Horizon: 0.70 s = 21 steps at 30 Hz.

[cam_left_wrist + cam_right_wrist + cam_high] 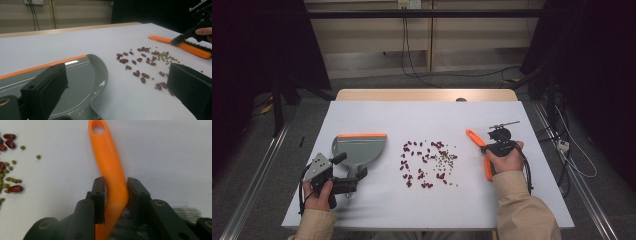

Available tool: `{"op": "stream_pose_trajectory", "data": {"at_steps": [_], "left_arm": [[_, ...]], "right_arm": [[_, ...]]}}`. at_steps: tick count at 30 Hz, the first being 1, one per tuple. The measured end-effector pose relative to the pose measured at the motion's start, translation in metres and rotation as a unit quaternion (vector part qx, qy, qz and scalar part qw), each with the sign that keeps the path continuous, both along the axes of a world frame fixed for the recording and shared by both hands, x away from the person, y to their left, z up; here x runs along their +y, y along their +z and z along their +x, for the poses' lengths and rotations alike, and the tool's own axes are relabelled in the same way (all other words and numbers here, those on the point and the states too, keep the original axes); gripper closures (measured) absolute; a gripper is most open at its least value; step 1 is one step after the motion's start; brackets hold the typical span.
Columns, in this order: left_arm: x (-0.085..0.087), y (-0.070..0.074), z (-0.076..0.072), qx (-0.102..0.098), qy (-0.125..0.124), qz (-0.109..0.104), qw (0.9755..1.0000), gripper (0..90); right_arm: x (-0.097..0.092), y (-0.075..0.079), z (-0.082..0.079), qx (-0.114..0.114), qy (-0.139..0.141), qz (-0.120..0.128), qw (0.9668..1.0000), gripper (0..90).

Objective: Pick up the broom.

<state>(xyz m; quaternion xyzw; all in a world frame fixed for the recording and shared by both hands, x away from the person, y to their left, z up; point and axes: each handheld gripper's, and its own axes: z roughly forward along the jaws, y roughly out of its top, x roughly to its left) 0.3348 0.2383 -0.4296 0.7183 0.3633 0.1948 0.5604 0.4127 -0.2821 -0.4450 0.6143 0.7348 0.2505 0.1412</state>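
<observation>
A grey dustpan (360, 150) with an orange front lip lies at the table's left, its stub handle pointing toward the person. My left gripper (350, 167) stands open around that handle, and its wide-apart jaws frame the dustpan (82, 75) in the left gripper view (115, 82). Red beans and small green beans (428, 162) are scattered at the table's middle. At the right lies a brush with an orange handle (478, 144). My right gripper (115, 186) is shut on that handle (110, 162), a pad pressed against each side, with the dark bristles (186, 211) behind the jaws.
The white tabletop (412, 112) reaches back to a wooden edge (427, 94). Some beans (10, 180) lie left of the brush handle in the right gripper view. Cables trail on the floor beyond the table and at its right.
</observation>
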Motion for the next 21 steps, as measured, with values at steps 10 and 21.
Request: {"op": "stream_pose_trajectory", "data": {"at_steps": [10, 21], "left_arm": [[-0.002, 0.0, 0.0, 0.001, -0.002, 0.002, 1.0, 3.1], [-0.001, -0.002, 0.001, 0.006, -0.003, 0.005, 1.0, 3.2]], "right_arm": [[0.002, 0.001, 0.002, -0.008, 0.017, 0.021, 0.9996, 70.2], [0.011, 0.008, 0.012, 0.043, 0.013, -0.033, 0.9985, 62.3]]}}
